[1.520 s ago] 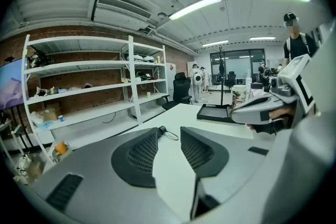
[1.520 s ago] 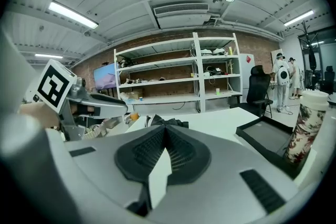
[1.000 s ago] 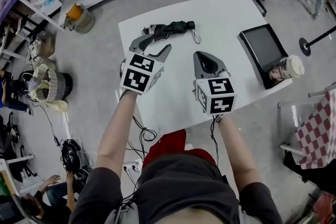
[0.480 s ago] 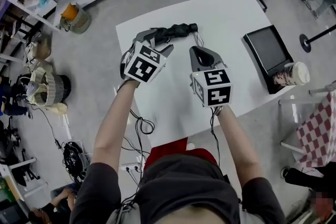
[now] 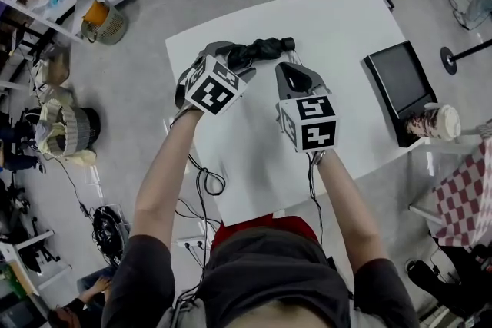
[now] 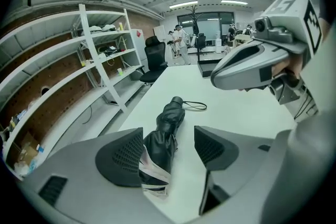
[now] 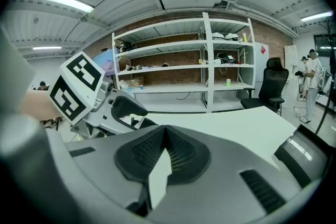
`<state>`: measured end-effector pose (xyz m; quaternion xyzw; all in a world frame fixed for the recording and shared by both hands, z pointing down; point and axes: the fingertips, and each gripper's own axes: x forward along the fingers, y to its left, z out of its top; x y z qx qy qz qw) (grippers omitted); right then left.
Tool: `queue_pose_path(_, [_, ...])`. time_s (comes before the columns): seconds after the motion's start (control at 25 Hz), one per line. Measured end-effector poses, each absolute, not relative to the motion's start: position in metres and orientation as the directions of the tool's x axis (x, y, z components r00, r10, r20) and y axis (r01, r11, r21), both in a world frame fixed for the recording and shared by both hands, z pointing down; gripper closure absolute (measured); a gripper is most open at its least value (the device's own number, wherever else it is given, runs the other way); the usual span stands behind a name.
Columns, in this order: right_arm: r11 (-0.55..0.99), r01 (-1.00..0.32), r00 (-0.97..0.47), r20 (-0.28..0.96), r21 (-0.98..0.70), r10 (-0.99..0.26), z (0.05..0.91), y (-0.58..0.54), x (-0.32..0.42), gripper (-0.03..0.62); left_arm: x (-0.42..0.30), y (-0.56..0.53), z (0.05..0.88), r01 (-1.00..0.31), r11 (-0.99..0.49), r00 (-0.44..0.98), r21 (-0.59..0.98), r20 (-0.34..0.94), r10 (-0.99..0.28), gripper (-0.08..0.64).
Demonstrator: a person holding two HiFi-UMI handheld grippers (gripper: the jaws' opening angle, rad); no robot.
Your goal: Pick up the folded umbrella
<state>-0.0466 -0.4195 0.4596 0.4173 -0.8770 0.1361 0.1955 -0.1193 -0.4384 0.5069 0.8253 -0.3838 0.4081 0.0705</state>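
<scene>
My left gripper (image 6: 168, 145) has its jaws opening astride the umbrella (image 6: 171, 117) near the table's (image 5: 338, 27) far edge; my right gripper (image 7: 164, 152) is closed on nothing.

Left gripper (image 5: 233, 57): tilted down by the far left corner of the table (image 5: 346, 27); jaws opening, pads set either side of the folded umbrella (image 6: 168, 123), right pad clear of it.
Right gripper (image 5: 294, 75): just beside the left one, nearer the table's middle; jaws closed together, nothing between.
Left forearm (image 5: 165, 173): bare, stretched forward across the left edge.
Right forearm (image 5: 338, 196): bare, stretched forward across the near edge.
</scene>
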Motion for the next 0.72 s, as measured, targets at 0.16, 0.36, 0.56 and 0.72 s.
queue_pose_path(0.16, [0.614,-0.785,-0.576,0.467,-0.084,-0.672,0.468,-0.43,-0.056,0.574,-0.127,-0.45,0.517,-0.681,-0.707,0.365,-0.193,0.748,-0.555,0.267])
queue_pose_path(0.36, [0.622,-0.778,-0.577,0.492,-0.088,-0.652,0.479,-0.442,-0.065,0.574,-0.128,-0.459,0.529,-0.635,-0.747,0.353,-0.2,0.785,-0.51,0.267])
queue_pose_path(0.56, [0.63,-0.772,-0.576,0.516,-0.087,-0.634,0.491,-0.453,-0.07,0.574,-0.125,-0.467,0.542,-0.596,-0.783,0.351,-0.18,0.818,-0.455,0.267])
queue_pose_path(0.72, [0.627,-0.775,-0.568,0.527,-0.082,-0.633,0.499,-0.461,-0.069,0.574,-0.124,-0.471,0.554,-0.56,-0.81,0.335,-0.174,0.846,-0.414,0.267])
